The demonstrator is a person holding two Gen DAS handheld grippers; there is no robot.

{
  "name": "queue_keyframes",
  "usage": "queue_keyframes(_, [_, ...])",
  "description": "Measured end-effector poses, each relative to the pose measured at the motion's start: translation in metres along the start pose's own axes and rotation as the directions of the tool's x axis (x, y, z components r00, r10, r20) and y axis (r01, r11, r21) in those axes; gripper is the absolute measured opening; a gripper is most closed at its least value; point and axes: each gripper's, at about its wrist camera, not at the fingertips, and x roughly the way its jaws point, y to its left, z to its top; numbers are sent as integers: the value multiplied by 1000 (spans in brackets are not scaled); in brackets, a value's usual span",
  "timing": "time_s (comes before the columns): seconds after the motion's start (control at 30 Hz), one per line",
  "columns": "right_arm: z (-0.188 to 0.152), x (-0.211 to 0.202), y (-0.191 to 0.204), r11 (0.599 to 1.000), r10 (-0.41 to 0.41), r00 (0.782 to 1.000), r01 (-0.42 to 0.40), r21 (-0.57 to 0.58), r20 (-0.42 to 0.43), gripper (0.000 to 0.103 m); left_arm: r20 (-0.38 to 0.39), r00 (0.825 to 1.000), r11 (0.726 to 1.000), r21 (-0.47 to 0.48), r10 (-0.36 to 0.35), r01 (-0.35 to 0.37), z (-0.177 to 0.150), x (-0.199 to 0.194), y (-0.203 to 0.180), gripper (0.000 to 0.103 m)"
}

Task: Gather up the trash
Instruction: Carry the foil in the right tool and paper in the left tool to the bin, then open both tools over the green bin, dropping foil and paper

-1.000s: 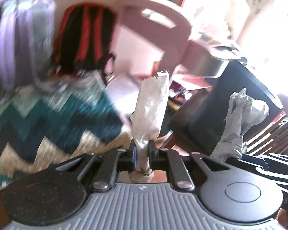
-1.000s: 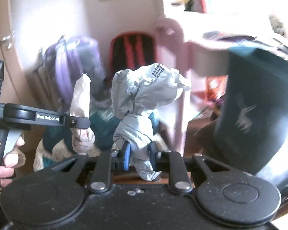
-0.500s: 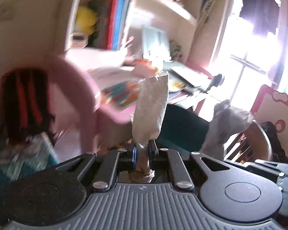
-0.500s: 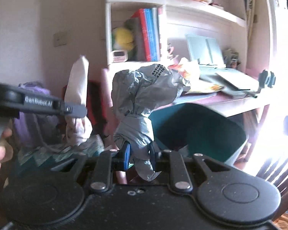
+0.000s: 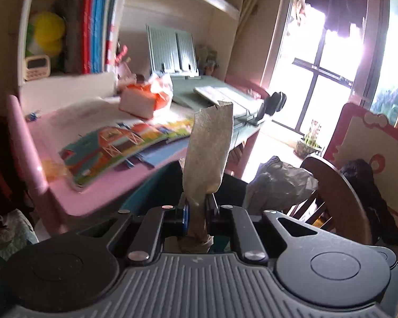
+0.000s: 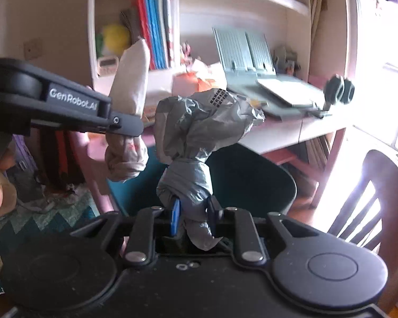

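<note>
Left gripper (image 5: 197,213) jaws clamp brown paper (image 5: 208,156); right gripper (image 6: 193,216) jaws clamp grey wrapper (image 6: 199,127) above teal bin (image 6: 252,182).

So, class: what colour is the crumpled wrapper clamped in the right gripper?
Silvery grey, with a small black printed patch near its top; the crumpled wrapper shows best in the right wrist view.

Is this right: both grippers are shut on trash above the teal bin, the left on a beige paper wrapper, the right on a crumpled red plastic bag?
Not quite. The right gripper is shut on a crumpled grey plastic bag, not a red one; the right wrist view shows it. The left gripper does grip the beige paper wrapper above the teal bin.
</note>
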Motion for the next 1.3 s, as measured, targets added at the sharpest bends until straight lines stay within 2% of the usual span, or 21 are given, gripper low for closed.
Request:
queue_keyframes(0.2, [-10,25,-2,1000,5,998,-6,-13,-61,20,-80,996,999,28,27,-25,-8,46,-1,11])
queue_keyframes(0.37, [-15,38,-4,1000,9,995,-11,-26,-96,24,-154,985,996,54,76,-68,-22,75,2,12])
queue_keyframes(0.6, [-20,40,-7,1000,10,994,-11,-13,-109,28,-187,977,993,83,100,-86,-33,87,0,12])
queue_keyframes(0.7, [-19,38,-7,1000,10,994,-11,-9,-106,29,-195,979,997,63,66,-55,-34,85,2,13])
queue_keyframes(0.8, [-19,34,-6,1000,7,994,-7,-9,-105,32,-192,979,996,64,69,-58,-34,80,0,33])
queue_keyframes(0.87, [-19,31,-6,1000,4,994,-5,-6,-105,35,-171,983,997,52,69,-61,-35,73,1,63])
queue_keyframes(0.9, [-19,29,-6,1000,1,995,-2,-6,-104,37,-158,985,997,48,72,-66,-34,69,1,67])
queue_keyframes(1.03, [-18,15,-3,1000,-3,997,2,-9,-78,42,-133,989,998,37,58,-53,-29,49,1,69])
queue_keyframes(1.13, [-16,2,0,1000,0,998,0,-9,-62,43,-104,993,998,22,58,-56,-26,29,3,76])
queue_keyframes(1.3, [-14,-23,12,999,21,999,-22,-24,-40,44,-68,995,997,25,70,-68,-28,-9,9,76])
